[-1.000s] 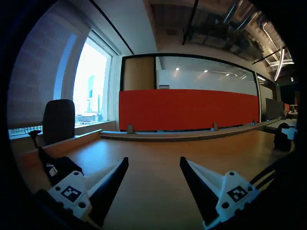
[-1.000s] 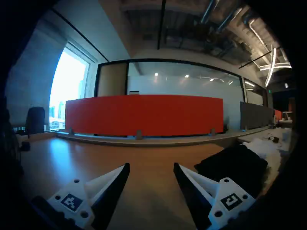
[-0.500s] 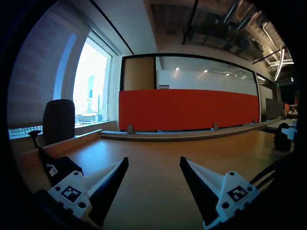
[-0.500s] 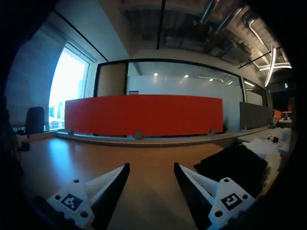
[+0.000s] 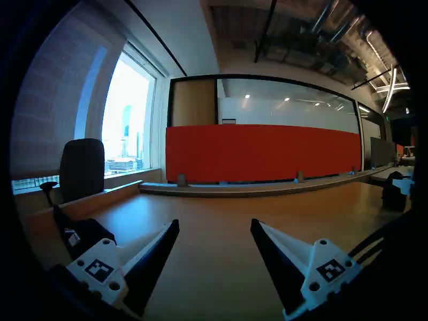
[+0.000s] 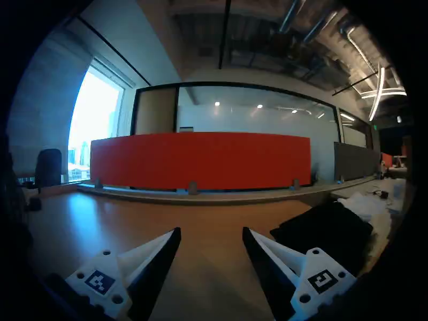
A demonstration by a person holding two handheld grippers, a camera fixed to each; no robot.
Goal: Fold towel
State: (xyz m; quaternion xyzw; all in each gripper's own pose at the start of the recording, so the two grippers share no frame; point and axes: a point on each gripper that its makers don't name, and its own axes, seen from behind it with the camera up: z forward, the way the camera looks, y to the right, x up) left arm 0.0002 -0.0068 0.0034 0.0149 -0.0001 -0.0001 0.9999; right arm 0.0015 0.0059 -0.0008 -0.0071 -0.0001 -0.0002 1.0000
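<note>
wooden desk point(image 5: 214, 267) runs bare up to a red partition point(image 6: 200, 160). both tools sit low over it with nothing between their fingers: the left gripper point(image 5: 214, 221) is spread wide, and the right gripper point(image 6: 211, 230) is spread as well. a black towel point(image 6: 326, 230) lies flat on the desk, ahead and to the right of the right gripper, just beside its right finger, with white cloth point(image 6: 369, 206) heaped behind it. the towel seems to stretch away rightward, so the right gripper looks the nearer one and would likely need to swing right to meet the closest edge.
</note>
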